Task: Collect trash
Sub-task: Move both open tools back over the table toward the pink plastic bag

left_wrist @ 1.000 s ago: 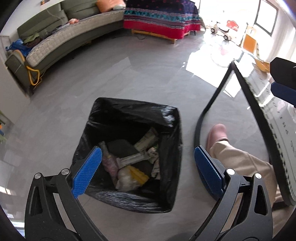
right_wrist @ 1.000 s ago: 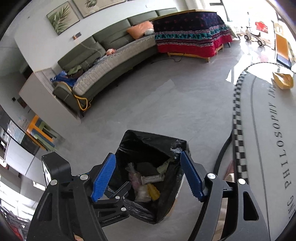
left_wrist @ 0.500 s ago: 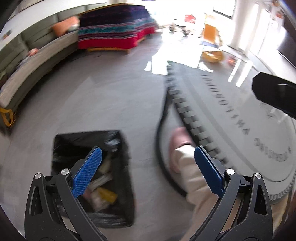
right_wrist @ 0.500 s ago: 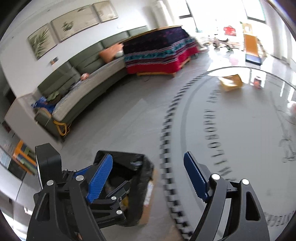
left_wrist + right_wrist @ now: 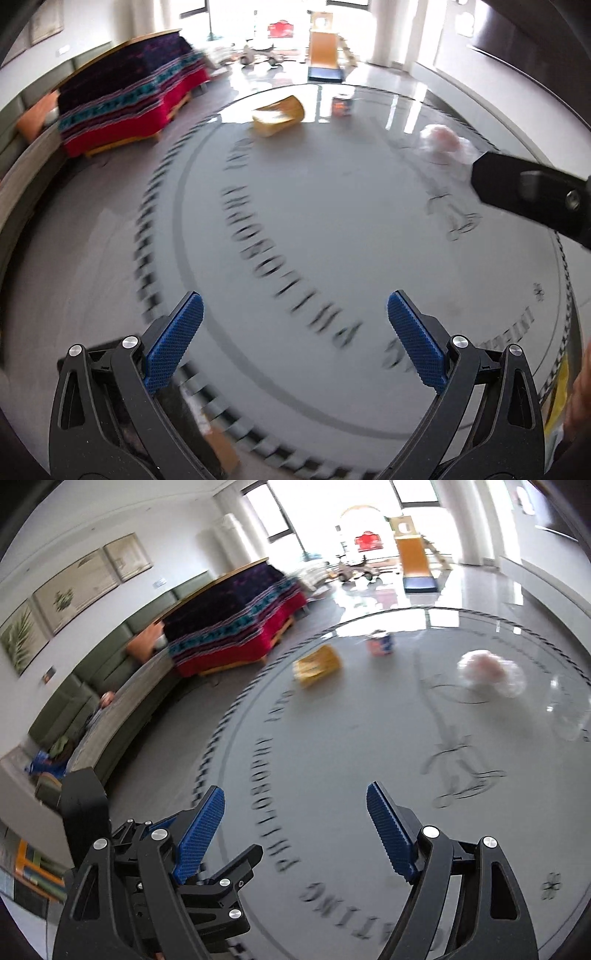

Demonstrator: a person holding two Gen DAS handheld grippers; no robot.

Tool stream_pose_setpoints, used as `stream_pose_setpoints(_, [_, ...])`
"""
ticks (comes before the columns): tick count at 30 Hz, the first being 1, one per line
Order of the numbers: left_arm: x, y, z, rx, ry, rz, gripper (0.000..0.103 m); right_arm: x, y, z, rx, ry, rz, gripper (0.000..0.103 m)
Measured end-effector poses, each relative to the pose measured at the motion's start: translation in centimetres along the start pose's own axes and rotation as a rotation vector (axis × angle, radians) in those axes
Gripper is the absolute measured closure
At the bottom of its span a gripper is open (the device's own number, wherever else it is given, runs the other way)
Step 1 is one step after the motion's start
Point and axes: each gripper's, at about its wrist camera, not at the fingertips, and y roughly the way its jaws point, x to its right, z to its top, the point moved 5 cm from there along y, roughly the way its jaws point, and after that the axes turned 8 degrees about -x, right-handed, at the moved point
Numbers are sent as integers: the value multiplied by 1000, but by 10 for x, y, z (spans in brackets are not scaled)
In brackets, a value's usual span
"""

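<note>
A wide grey floor fills both views, with a big round rug point(image 5: 369, 738) under me, ringed by a checked border and curved lettering. Both pictures are smeared by motion, so fine detail is lost.

Nearest to me, my left hand-held gripper point(image 5: 295, 339) hangs over the rug's near edge with its blue pads spread wide and nothing between them. My right hand-held gripper point(image 5: 295, 830) is spread as well; its jaws have just been opening a little further, and they too are empty. At the bottom left of the left view a dark corner of the trash bin point(image 5: 110, 350) shows behind that gripper, beside something brown I cannot make out.

The trash lies ahead, across the rug and well apart from both grippers. The crumpled clear plastic bag point(image 5: 487, 672) with something pink inside lies ahead and to the right, so my right hand looks the nearer one (in the left view the right gripper's black body sits just in front of it). Farther off, ahead and a bit left of centre, a yellow box point(image 5: 317, 664) lies on its side, its long axis running across my line of reach. Just beyond it to the right stands a small orange and blue carton point(image 5: 380, 642). I judge the bag the likeliest next pick.
</note>
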Motion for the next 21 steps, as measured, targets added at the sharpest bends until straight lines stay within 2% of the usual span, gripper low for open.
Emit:
stream_pose_setpoints(9, [71, 12, 37, -2, 130, -46, 6, 88, -19, 14, 39, 88, -108, 23])
stream_pose_setpoints(21, [168, 59, 99, -53, 243, -122, 6, 224, -59, 44, 114, 256, -279, 23])
